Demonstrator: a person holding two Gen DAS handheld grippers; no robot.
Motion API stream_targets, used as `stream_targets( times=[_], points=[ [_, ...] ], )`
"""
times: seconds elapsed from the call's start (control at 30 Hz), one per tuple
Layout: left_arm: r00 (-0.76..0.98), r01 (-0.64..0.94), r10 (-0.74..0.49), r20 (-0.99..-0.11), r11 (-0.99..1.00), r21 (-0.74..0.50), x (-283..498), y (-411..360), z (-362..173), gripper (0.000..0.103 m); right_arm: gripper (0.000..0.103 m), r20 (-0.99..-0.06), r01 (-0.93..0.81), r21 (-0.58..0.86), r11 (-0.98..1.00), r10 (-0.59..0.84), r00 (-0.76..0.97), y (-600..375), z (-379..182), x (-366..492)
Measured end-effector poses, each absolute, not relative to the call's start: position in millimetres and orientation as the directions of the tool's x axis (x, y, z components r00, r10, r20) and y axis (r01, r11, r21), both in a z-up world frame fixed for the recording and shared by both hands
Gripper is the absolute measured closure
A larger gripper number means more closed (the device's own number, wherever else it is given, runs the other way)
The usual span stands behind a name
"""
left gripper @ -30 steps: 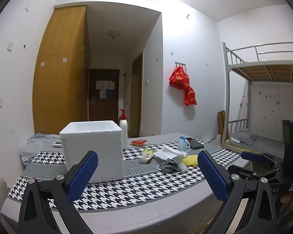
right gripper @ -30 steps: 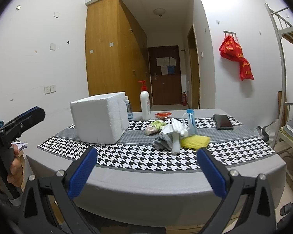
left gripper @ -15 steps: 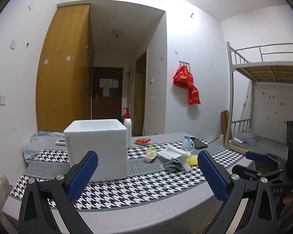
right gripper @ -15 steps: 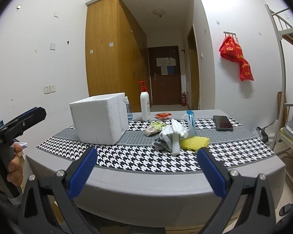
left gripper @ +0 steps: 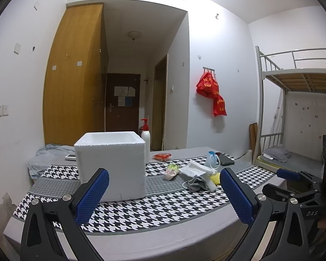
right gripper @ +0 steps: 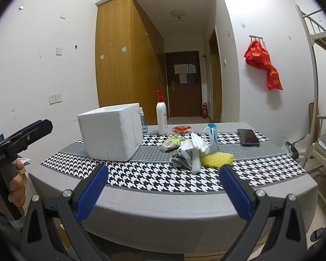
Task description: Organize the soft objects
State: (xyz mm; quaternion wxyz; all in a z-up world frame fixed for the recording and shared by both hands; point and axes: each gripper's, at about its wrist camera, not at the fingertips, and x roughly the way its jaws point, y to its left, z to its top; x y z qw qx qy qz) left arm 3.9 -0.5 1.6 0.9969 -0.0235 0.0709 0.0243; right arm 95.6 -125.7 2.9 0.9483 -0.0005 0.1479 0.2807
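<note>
Both your grippers, left gripper and right gripper, hang spread wide and empty, short of the desk. The soft pile lies ahead between the right fingers (nearer that hand), right of the foam box.

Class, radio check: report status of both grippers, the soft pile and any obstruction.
Left gripper open, empty. Right gripper open, empty, short of table. Soft pile untouched beside foam box. Path clear.

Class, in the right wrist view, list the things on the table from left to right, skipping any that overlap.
Foam box → pump bottle → red packet → yellow sponge → phone.
</note>
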Motion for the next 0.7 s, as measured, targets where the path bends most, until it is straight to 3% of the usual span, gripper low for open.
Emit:
stream_targets(
  times=[0.7],
  points=[
    [0.985,-0.069,0.061,-0.163,0.997,-0.046,11.5,1.3,2.9,0.001,0.0,-0.272,-0.535,0.08,0.841,0.535,0.8,-125.0,6.0,96.6]
  ],
)
